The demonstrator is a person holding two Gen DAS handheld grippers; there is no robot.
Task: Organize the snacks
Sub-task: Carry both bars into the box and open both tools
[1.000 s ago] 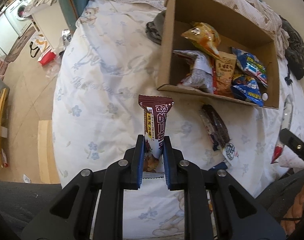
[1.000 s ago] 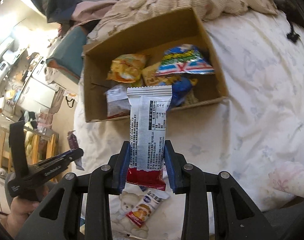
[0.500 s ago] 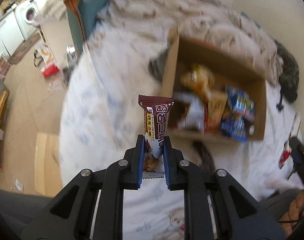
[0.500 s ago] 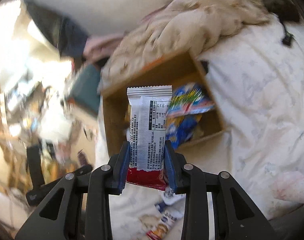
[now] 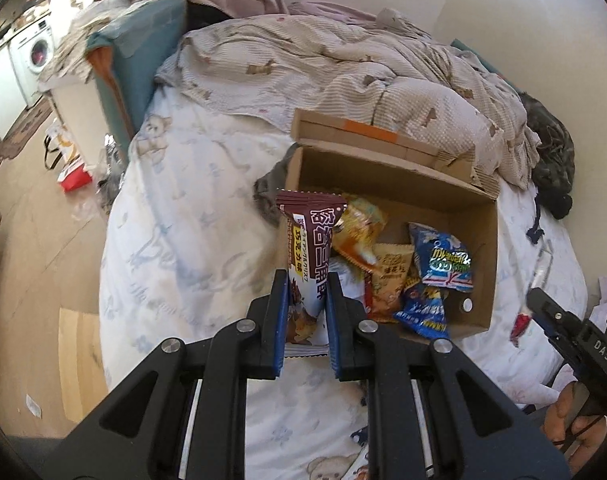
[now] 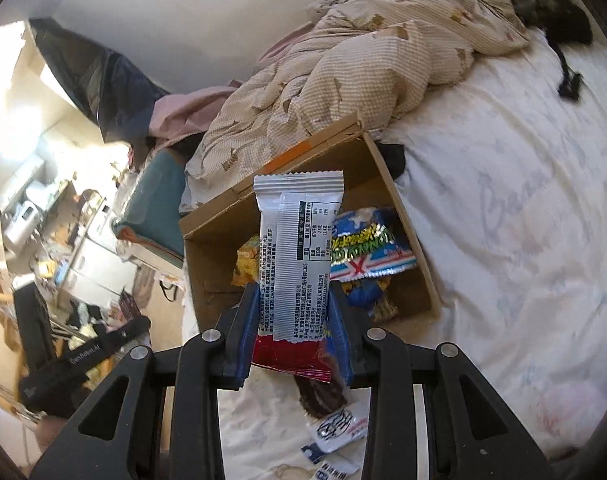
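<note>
Gripping hard at the bottom centre of the left wrist view, the left gripper (image 5: 305,320) had its two fingers closed narrow on a brown chocolate bar (image 5: 309,248), which stood upright between the blue pads with its crimped top at mid-frame; in the right wrist view, same spot, the right gripper (image 6: 293,328) pinched a silver-backed snack packet (image 6: 299,256) that also stood upright, a red end showing below the fingers; just under that packet a dark wrapper (image 6: 321,398) and a white sachet (image 6: 339,426) lay loose on the bedsheet (image 6: 523,240) at the lower centre; beyond both grippers sat the cardboard box (image 5: 403,184), open-topped, right of centre in the left view and at centre in the right; inside it, a blue bag with a flag print (image 5: 443,260) lay at the right, an orange packet (image 5: 357,228) at the left and a tan packet (image 5: 389,280) between them; past the box, across the top of both frames, a striped beige duvet (image 5: 363,64) was heaped against the wall; at the far upper left of the left view, a washing machine (image 5: 37,50) stood in a sunlit room.
</note>
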